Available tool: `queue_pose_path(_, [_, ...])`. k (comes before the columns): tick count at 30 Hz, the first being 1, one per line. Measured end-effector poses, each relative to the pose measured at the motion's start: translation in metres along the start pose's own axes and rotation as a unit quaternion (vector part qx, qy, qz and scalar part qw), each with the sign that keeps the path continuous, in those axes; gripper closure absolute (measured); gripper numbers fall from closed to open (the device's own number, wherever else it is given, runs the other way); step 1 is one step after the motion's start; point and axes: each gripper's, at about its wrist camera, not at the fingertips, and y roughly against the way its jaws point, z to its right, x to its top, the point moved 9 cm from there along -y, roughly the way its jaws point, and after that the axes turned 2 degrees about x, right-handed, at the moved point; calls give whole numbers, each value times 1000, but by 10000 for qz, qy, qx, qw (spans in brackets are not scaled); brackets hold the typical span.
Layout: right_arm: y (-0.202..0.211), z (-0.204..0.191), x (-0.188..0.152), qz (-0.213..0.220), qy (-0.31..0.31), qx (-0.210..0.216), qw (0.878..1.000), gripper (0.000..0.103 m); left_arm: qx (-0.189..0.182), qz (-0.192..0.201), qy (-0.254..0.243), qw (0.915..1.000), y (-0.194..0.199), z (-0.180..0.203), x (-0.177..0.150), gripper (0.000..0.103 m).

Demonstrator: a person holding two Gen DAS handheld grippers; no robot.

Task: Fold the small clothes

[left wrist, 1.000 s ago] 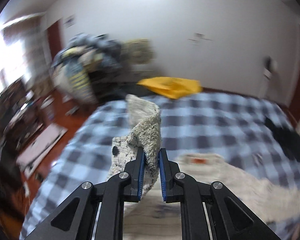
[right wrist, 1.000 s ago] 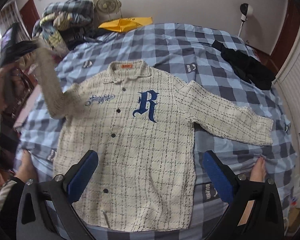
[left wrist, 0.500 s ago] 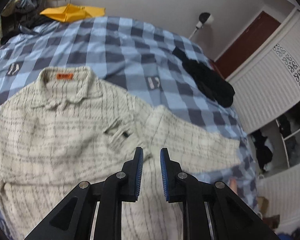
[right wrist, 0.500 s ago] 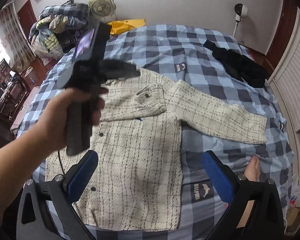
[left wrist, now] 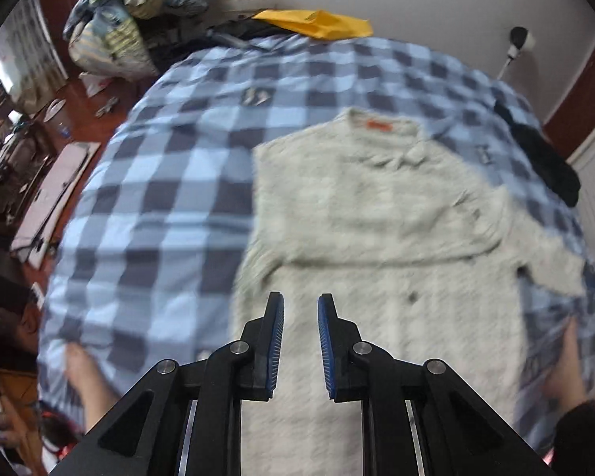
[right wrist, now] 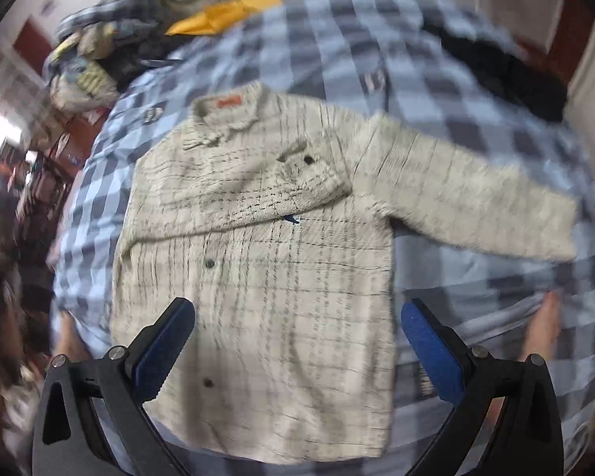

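the shirt (right wrist: 258,277) lay face up on the bed (left wrist: 158,166), collar toward the far wall, hem toward the person. one sleeve (right wrist: 226,194) was folded across the chest, probably to narrow the shirt into a strip before the lengthwise folds; the other sleeve (right wrist: 468,198) stretched out flat over the checked cover, not yet folded.

the left hand-held gripper (left wrist: 300,341) hovered above the lower front of the shirt, pointing steeply down, its jaws parted by a narrow gap with nothing between them and no cloth touching the pads. the right hand-held gripper (right wrist: 297,349) hung over the hem area with its jaws spread wide and empty, likely so it could take the flat sleeve or a side edge next (both views were blurred, so fine contact was hard to judge).

as to edges: the folded side of the shirt ran in a fairly straight line, with bare cover beside it. the outstretched sleeve ended short of the bed's side, with a black garment (right wrist: 507,75) well apart toward the far corner. a yellow cloth (left wrist: 317,23) and a clothes pile (left wrist: 131,12) sat at the far edge, well clear of the shirt. bare feet showed at the near corners of the bed, close to the hem, so there was least room there.
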Motion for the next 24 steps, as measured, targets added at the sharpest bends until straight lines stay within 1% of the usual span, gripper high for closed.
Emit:
queue_pose_path(1, [-11,1,9,-75,-201,96,9997,1,-56,-73,35,10000,-2,-7,-10,87])
queue_pose_path(2, [-28,2,26,-152,-376,203,9990,1,-157,-146,71,9997,-5,-14,-23,87])
queue_pose_path(3, [-40,0,35,-183,-380,205,9989,1,-196,-160,85,9996,-9,-17,-28,87])
queue_pose_path(4, [-53,-2,46,-190,-259,80,9995,1,-198,-107,89,9997,-13,-21,-37,87])
queue_pose_path(5, [-65,-3,55,-182,-54,-146,9997,1,-129,2,33,9999,-15,-24,-44,87])
queue_pose_path(6, [-80,-3,66,-192,208,-490,9984,1,-48,44,-139,9999,-16,-25,-48,87])
queue_pose_path(8, [-108,-2,78,-274,540,-950,9936,1,250,15,-719,9971,-22,-21,-54,87])
queue_pose_path(9, [-117,0,80,-308,569,-990,9930,1,450,4,-1008,9939,-25,-20,-59,87])
queue_pose_path(10, [-128,2,83,-347,560,-951,9933,1,545,1,-1184,9915,-27,-17,-64,87])
queue_pose_path(12, [-149,5,88,-389,521,-883,9940,1,540,-1,-1466,9877,-30,-10,-69,87])
queue_pose_path(13, [-158,9,90,-390,514,-947,9934,1,520,2,-1563,9863,-31,-7,-71,87])
queue_pose_path(16, [-178,28,98,-425,478,-1460,9872,1,481,-32,-1778,9829,-34,2,-79,87])
queue_pose_path(17, [-182,34,100,-430,448,-1534,9862,1,460,-59,-1806,9825,-35,3,-80,87])
queue_pose_path(18, [-185,37,103,-413,410,-1502,9869,1,420,-109,-1819,9824,-37,5,-82,87])
queue_pose_path(20, [-191,34,104,-435,421,-1226,9906,1,282,-186,-1804,9830,-40,7,-83,87])
queue_pose_path(22, [-199,27,97,-620,512,-947,9923,1,235,-160,-1764,9839,-41,6,-81,87])
queue_pose_path(23, [-202,24,94,-689,547,-882,9922,12,283,-144,-1741,9842,-42,4,-80,87])
queue_pose_path(24, [-205,19,88,-773,605,-818,9918,46,315,-142,-1717,9845,-43,3,-79,87])
